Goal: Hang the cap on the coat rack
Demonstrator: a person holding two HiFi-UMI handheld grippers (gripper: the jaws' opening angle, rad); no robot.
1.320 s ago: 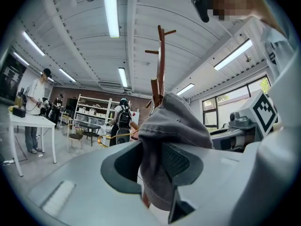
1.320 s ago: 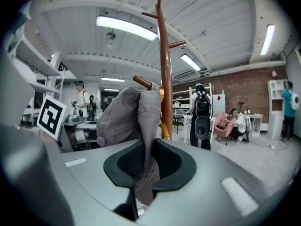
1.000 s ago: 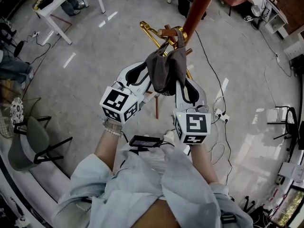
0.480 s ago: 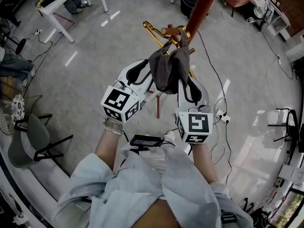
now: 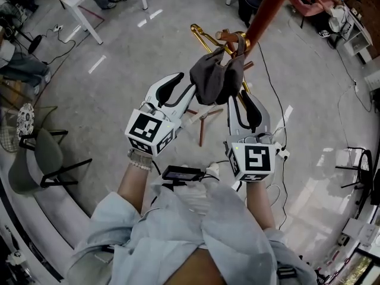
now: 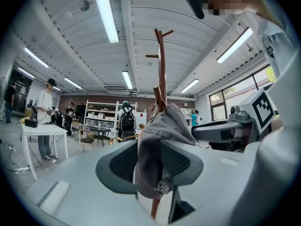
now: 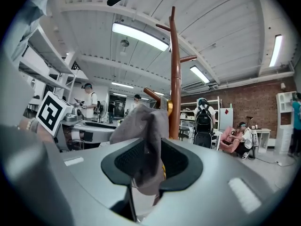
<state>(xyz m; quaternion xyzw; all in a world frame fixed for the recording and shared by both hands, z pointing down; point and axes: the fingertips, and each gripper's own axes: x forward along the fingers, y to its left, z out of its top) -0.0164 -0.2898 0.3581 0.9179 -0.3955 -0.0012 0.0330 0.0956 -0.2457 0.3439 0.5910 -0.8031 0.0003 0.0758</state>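
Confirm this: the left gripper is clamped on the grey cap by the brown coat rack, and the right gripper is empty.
Wrong: the right gripper too is clamped on the grey cap, as the right gripper view shows. The left gripper grips it by the brown coat rack.

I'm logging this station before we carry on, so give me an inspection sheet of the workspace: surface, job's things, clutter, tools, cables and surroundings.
Surface: grey polished floor.
Job's things: grey cap held up against the wooden coat rack, by a low peg; cannot tell whether it hangs on the peg.
Clutter: grey chair, white table.
Tools: left tool and right tool both shut on the cap.
Cables: black cable across the floor towards a white power strip.
Surroundings: open workshop; standing person, shelving, backpack.
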